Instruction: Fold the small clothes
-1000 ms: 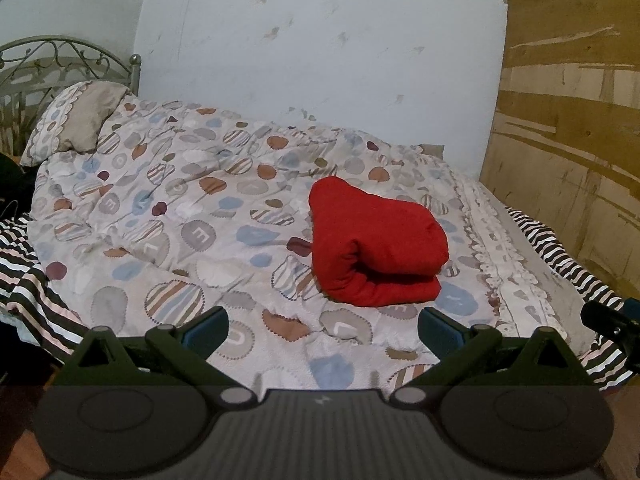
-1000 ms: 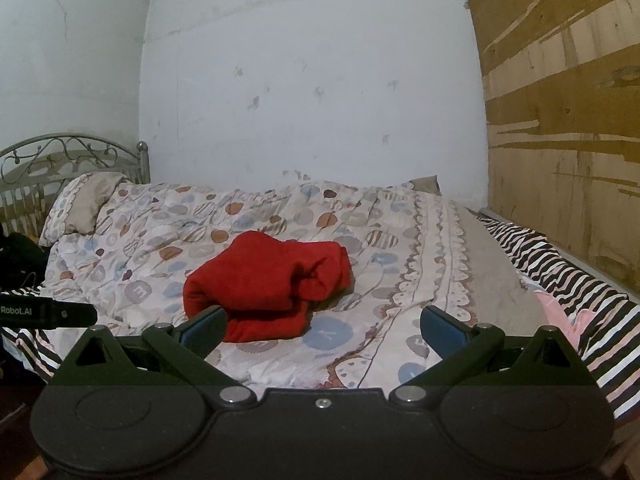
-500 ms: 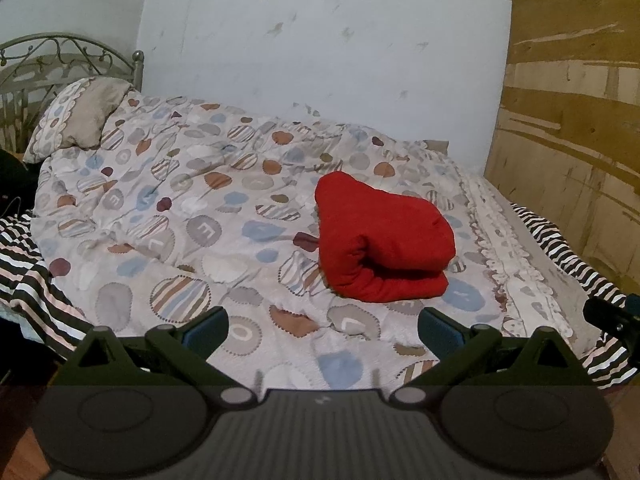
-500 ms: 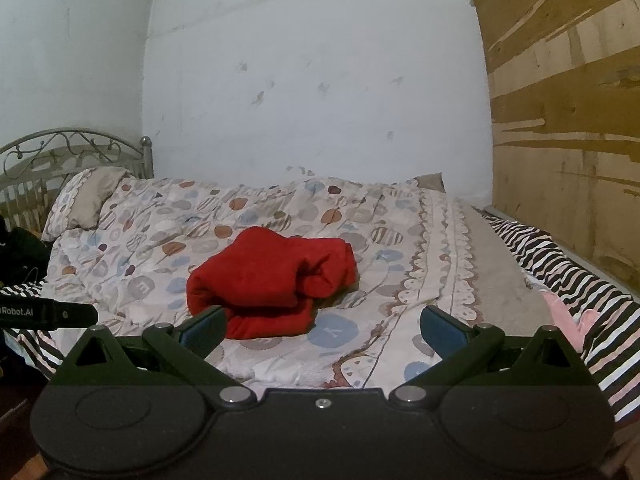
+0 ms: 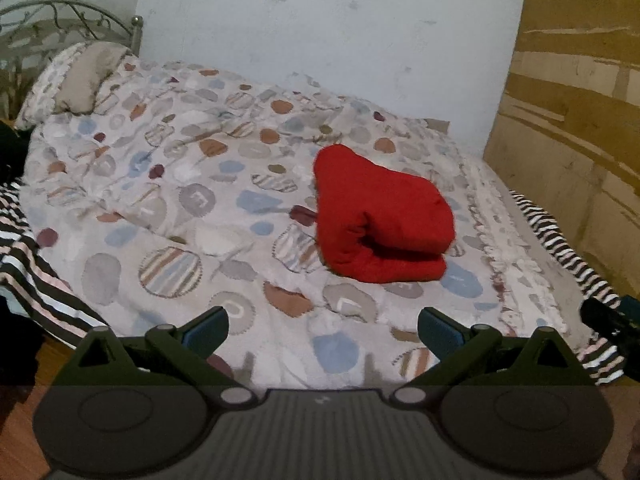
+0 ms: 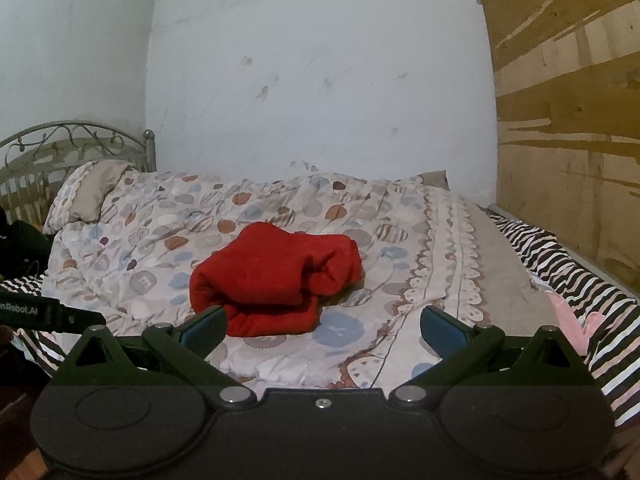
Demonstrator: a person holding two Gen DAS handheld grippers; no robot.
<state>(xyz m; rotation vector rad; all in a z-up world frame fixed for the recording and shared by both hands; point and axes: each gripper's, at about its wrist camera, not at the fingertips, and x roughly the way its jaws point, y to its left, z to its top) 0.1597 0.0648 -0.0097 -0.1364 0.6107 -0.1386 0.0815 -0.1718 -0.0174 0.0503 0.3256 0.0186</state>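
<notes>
Left gripper: our left gripper point(image 5: 322, 326) hangs over the near edge of the bed with its jaws spread wide and nothing between them; its blue fingertips point(image 5: 206, 330) touch no cloth.

Right gripper: our right gripper point(image 6: 322, 326) is likewise spread wide and holds nothing, and it sits low at the foot side of the bed.

Red garment: we see a red garment point(image 5: 380, 216) lying folded into a thick bundle on the quilt, with a rounded fold facing us. From the right wrist view the same garment point(image 6: 276, 276) lies just beyond the left fingertip, apart from both jaws.

Quilt: the quilt point(image 5: 168, 208) is pale with blue, brown and striped spots, rumpled, and covers most of the bed; a scalloped border point(image 6: 452, 248) runs along its right side.

Pillow: a beige pillow point(image 5: 86, 76) leans at the head of the bed, by the metal headboard point(image 6: 76, 140).

Striped sheet: a black and white striped sheet point(image 6: 560, 256) shows past the quilt on the right, and again at the left edge point(image 5: 36, 280).

Walls: a white marked wall point(image 6: 320, 80) stands behind the bed, and a wooden panel point(image 6: 568, 120) on the right.

Other tool in view: the tip of our left gripper, with lettering on it point(image 6: 44, 314), shows at the left edge of the right wrist view.
</notes>
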